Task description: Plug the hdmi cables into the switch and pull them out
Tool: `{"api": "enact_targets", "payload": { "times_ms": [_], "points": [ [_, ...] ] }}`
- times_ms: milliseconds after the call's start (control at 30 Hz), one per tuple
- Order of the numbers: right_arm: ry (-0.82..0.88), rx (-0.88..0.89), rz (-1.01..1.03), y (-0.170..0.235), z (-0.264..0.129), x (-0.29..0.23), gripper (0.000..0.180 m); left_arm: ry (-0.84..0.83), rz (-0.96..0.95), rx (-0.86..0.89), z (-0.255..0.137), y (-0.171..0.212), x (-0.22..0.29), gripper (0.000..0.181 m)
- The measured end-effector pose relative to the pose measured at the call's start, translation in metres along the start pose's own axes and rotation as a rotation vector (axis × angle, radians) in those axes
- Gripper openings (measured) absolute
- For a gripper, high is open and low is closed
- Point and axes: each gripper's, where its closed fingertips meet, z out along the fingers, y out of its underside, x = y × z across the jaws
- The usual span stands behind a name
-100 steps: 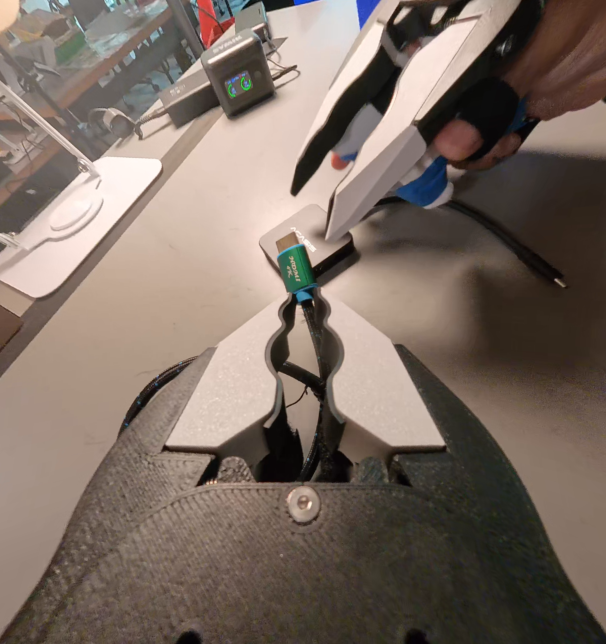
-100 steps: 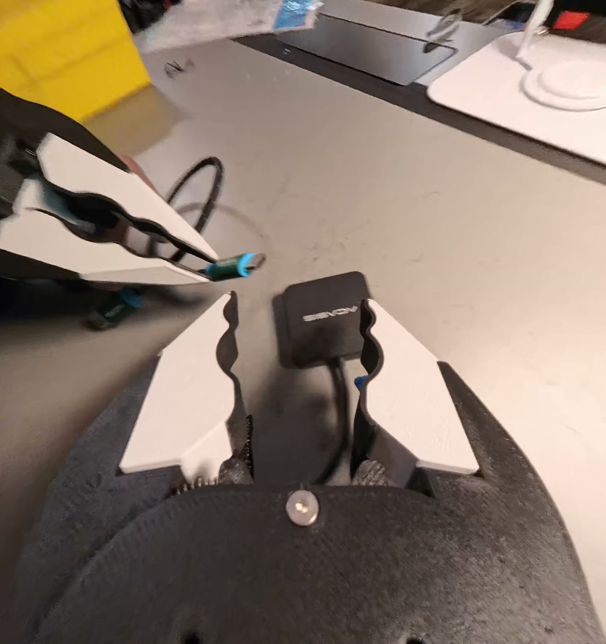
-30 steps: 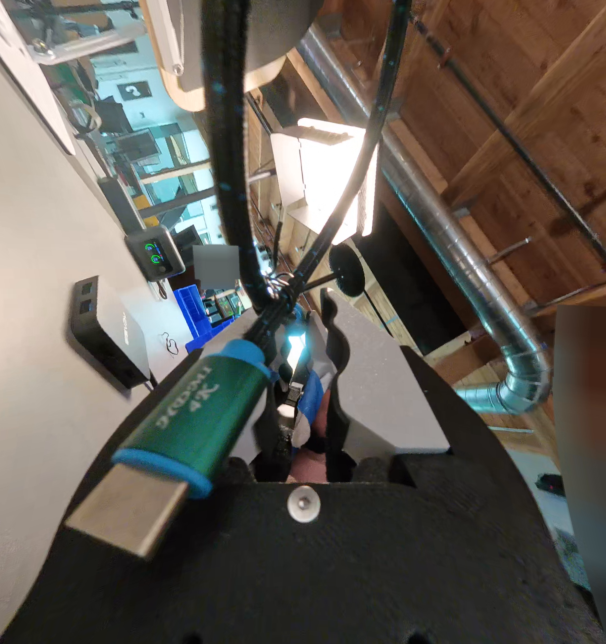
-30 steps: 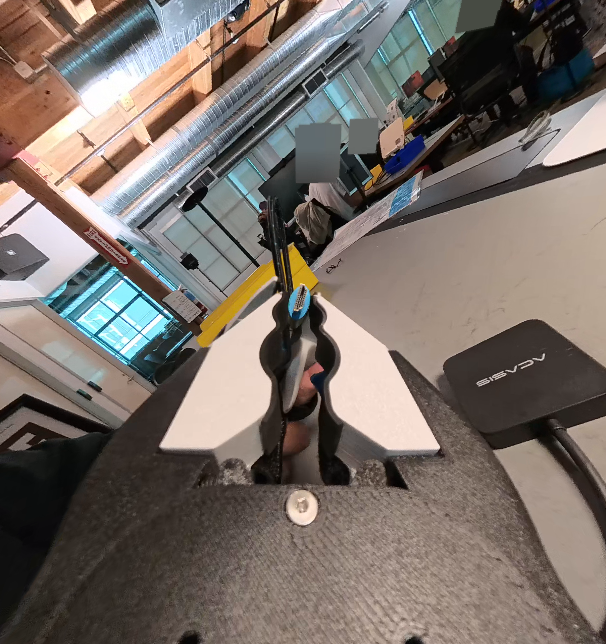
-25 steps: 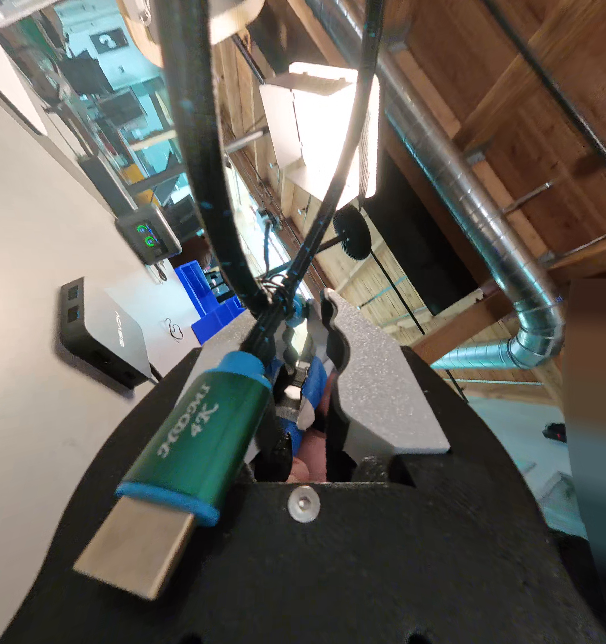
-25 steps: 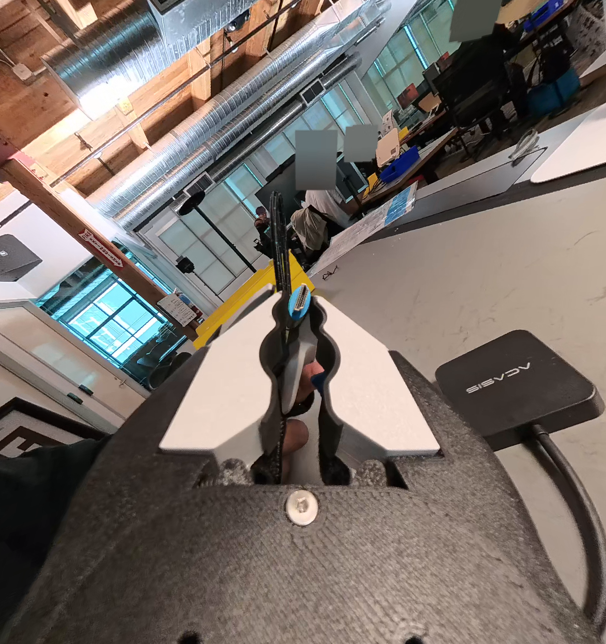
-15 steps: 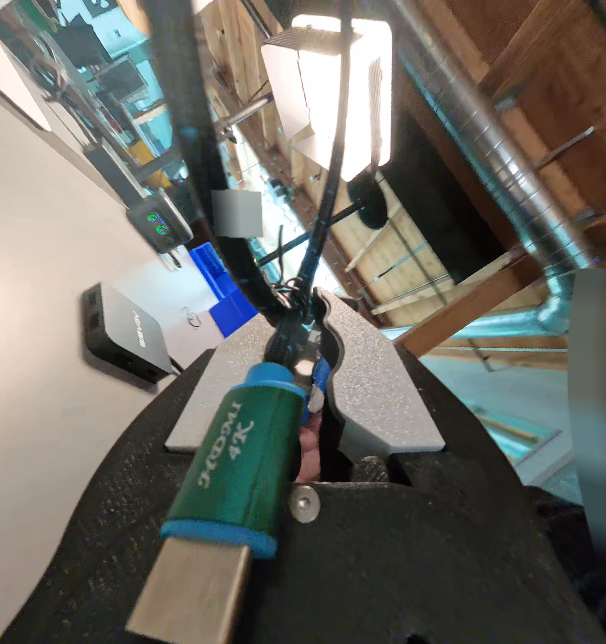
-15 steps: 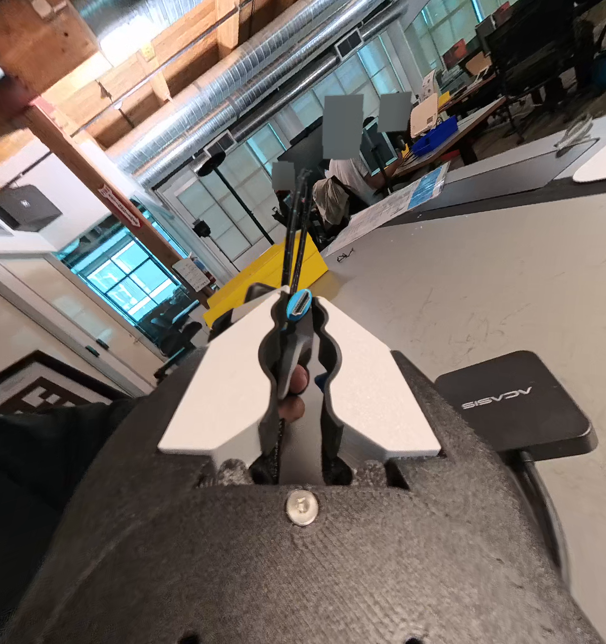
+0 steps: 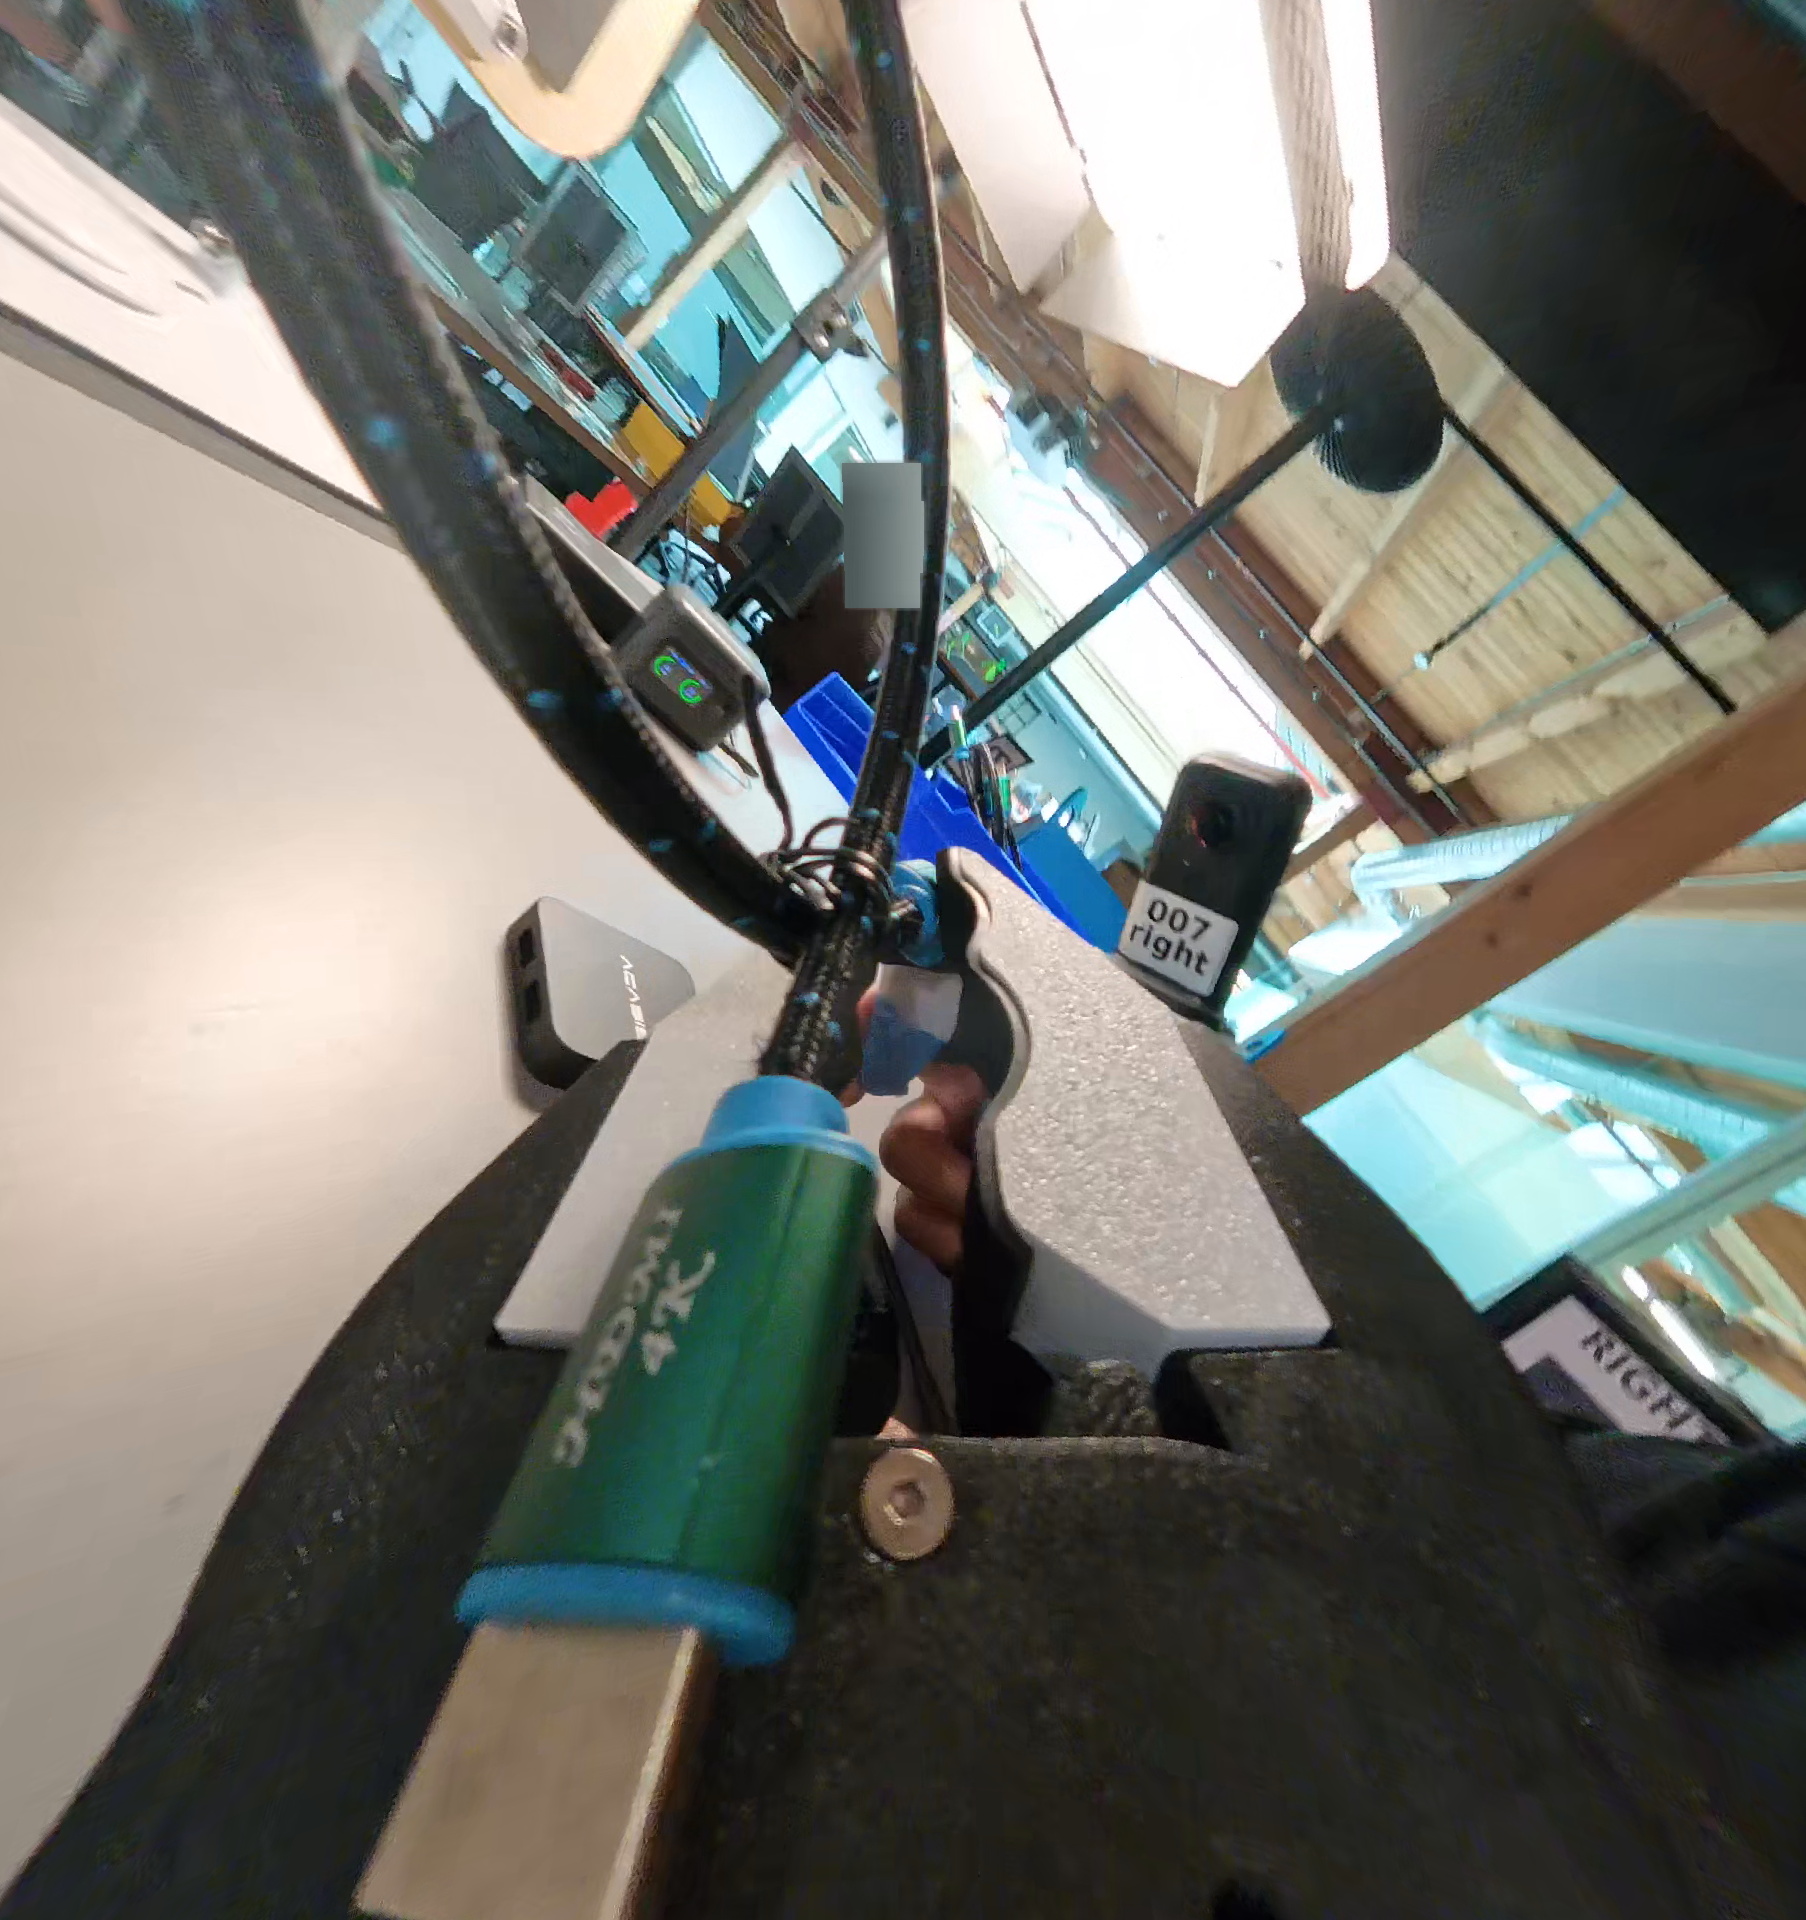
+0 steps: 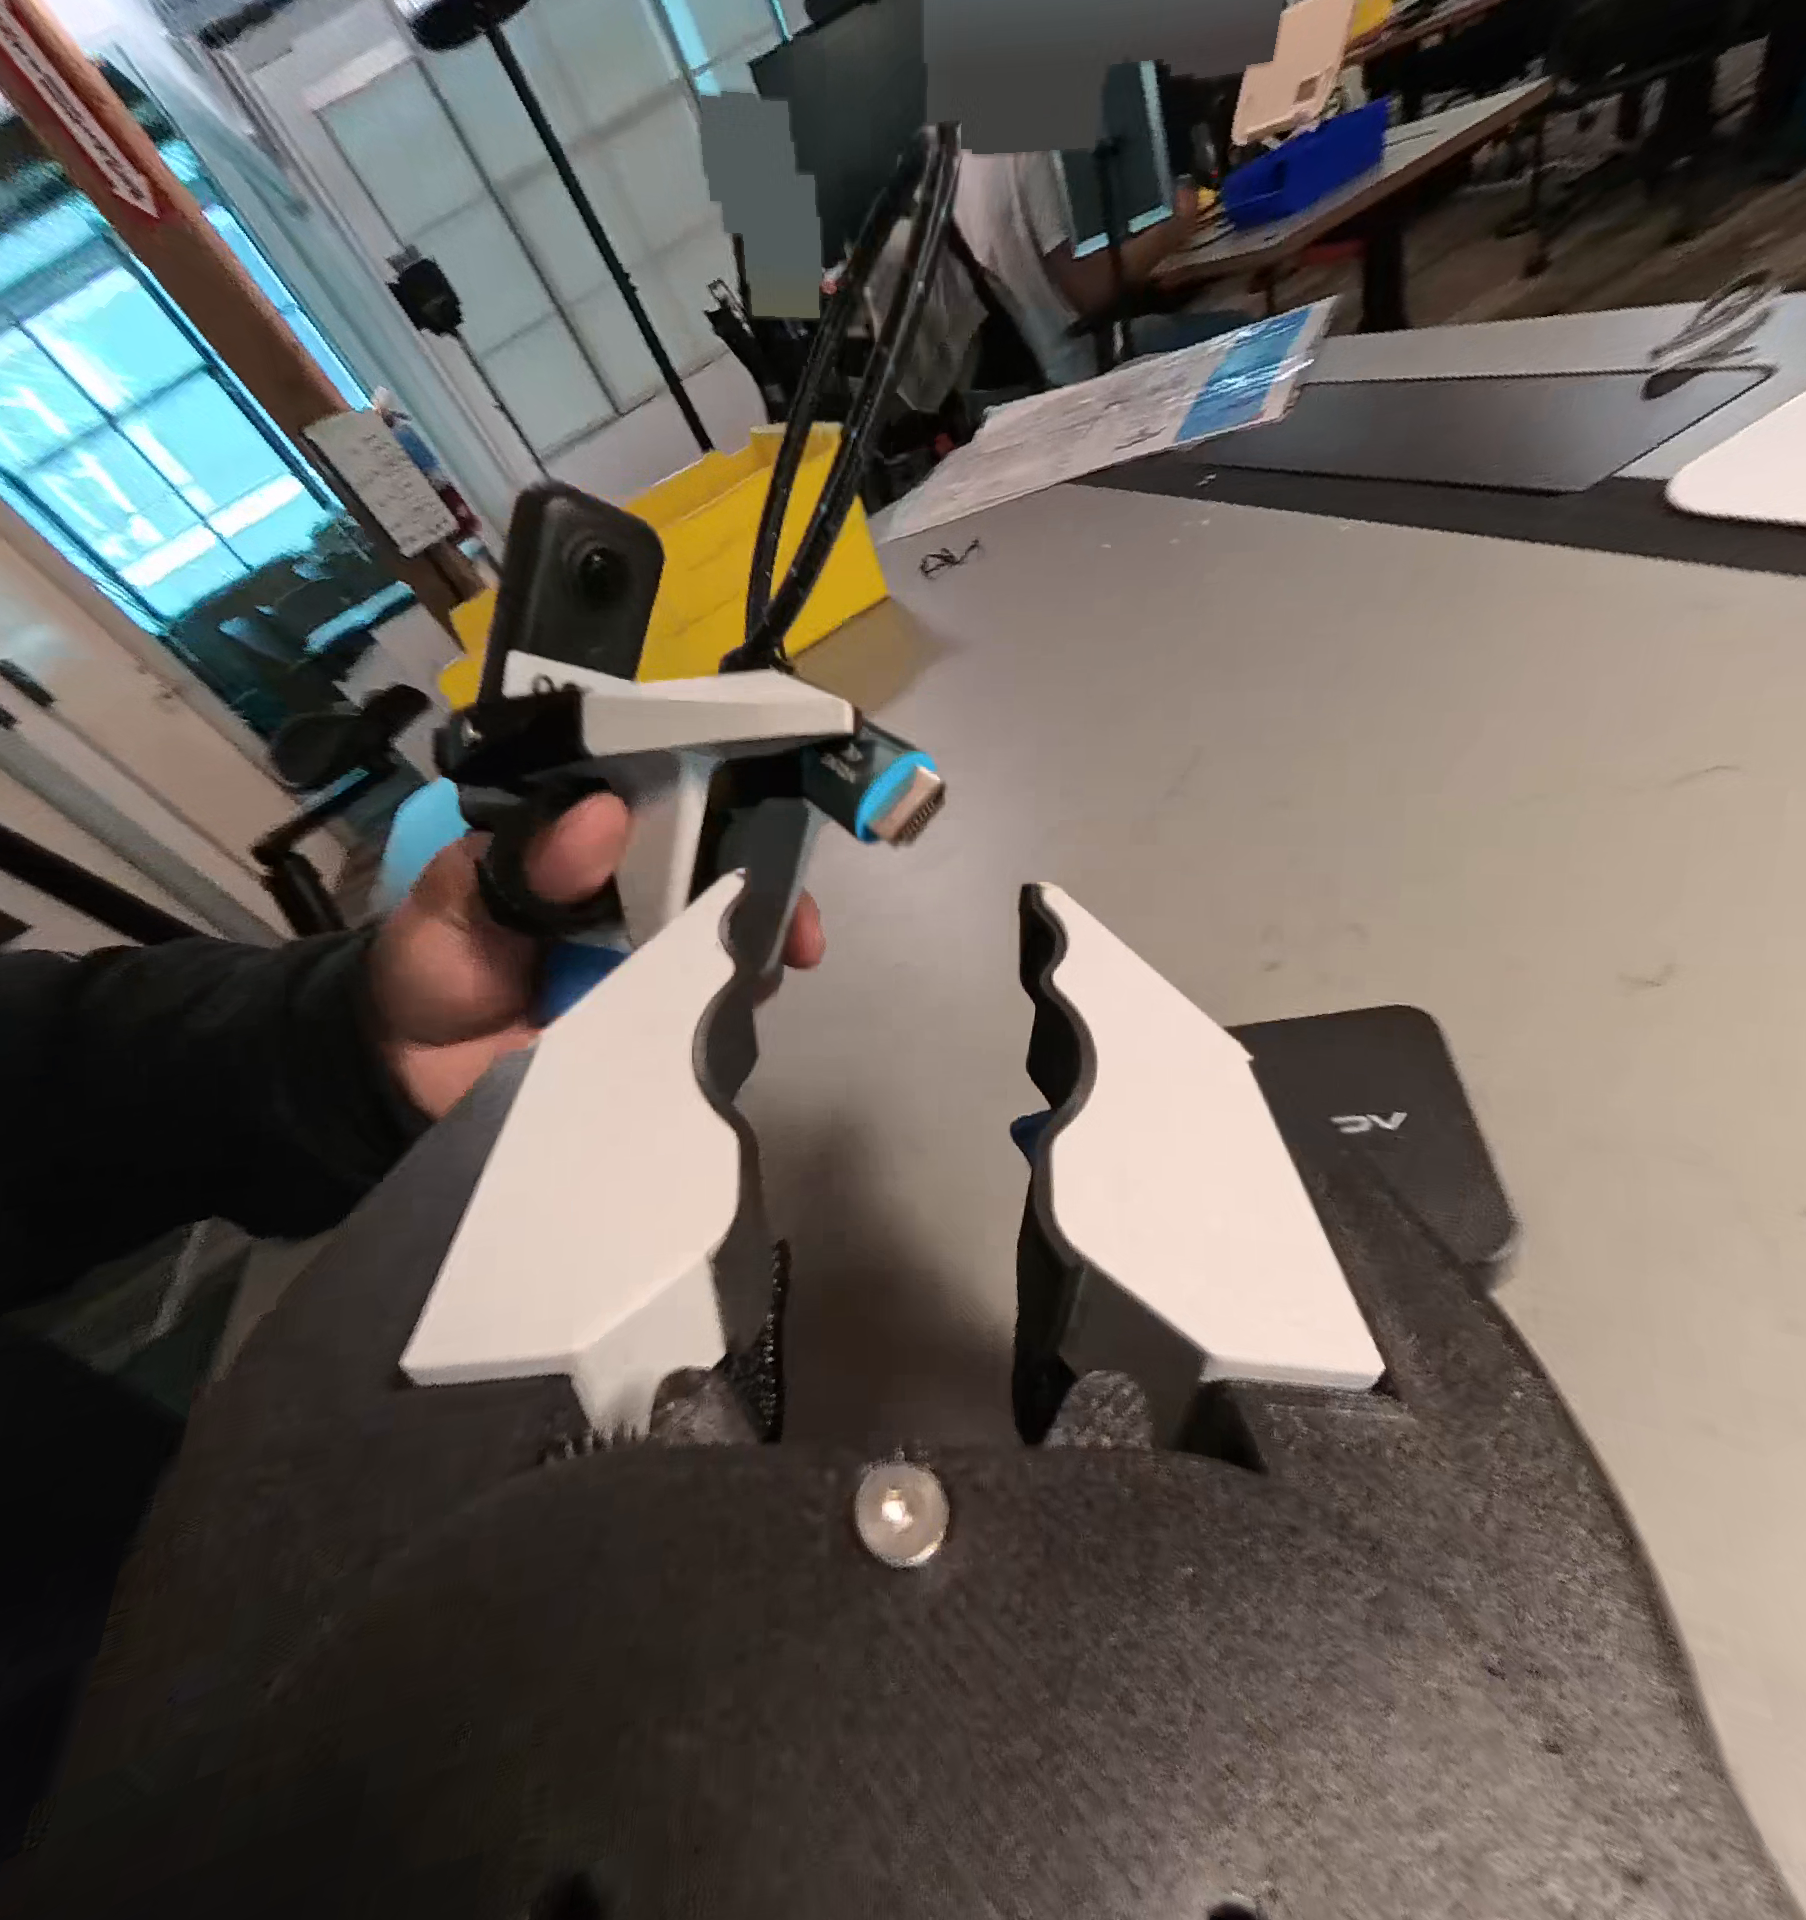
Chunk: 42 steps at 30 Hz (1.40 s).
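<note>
Left wrist view showed your left gripper (image 9: 920, 914) clamped on the braided HDMI cable (image 9: 837, 997) just behind its green plug (image 9: 691, 1382), which hung back toward the camera with its metal end nearest the lens. Beyond the jaws and to their left, the black switch (image 9: 587, 987) lay on the grey table (image 9: 203, 831), well apart from the plug. Your right gripper (image 10: 883, 904) had its jaws apart and empty, the switch (image 10: 1387, 1122) just past its right finger.
</note>
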Motion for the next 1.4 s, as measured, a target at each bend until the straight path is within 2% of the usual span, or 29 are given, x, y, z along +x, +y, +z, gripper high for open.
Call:
{"api": "enact_targets", "payload": {
  "times_ms": [67,167,367,567,700,800,900,967,1033,1133,1200,1233,1400],
  "points": [
    [-0.067,0.041,0.069,-0.007,-0.002,-0.008,0.046,0.012,0.052,-0.037,0.003,0.006,0.005,0.012],
    [-0.115,0.088,0.100,-0.014,-0.008,-0.010,0.018,0.050,0.108,-0.065,0.005,0.010,0.015,0.011],
    [-0.170,0.141,-0.004,-0.018,-0.013,-0.019,0.014,0.151,0.084,-0.125,0.005,0.012,0.030,0.017],
    [-0.162,0.121,-0.077,-0.015,-0.013,-0.019,0.014,0.195,0.003,-0.149,0.006,0.017,0.030,0.013],
    [-0.067,0.073,-0.127,-0.012,-0.012,-0.006,0.019,0.133,0.062,-0.139,0.005,0.016,0.020,0.012],
    [0.112,-0.031,-0.243,-0.004,-0.017,0.025,0.035,0.041,0.101,-0.107,0.002,0.006,0.007,0.012],
    [0.319,-0.260,-0.404,0.021,-0.023,0.062,0.062,-0.039,0.129,-0.096,-0.001,0.001,-0.004,0.012],
    [0.375,-0.375,-0.433,0.037,-0.024,0.073,0.082,-0.078,0.135,-0.101,-0.002,0.001,-0.009,0.012],
    [0.378,-0.439,-0.399,0.050,-0.022,0.076,0.090,-0.101,0.131,-0.107,-0.002,0.003,-0.012,0.012],
    [0.433,-0.541,-0.371,0.068,-0.021,0.089,0.091,-0.116,0.109,-0.120,-0.001,0.007,-0.015,0.012],
    [0.449,-0.543,-0.355,0.067,-0.017,0.089,0.081,-0.123,0.090,-0.125,0.000,0.009,-0.017,0.012],
    [0.450,-0.541,-0.354,0.067,-0.015,0.088,0.069,-0.125,0.081,-0.124,0.000,0.010,-0.017,0.012],
    [0.516,-0.478,-0.350,0.059,-0.017,0.090,0.068,-0.142,0.060,-0.103,0.002,0.013,-0.022,0.012]
  ]
}}
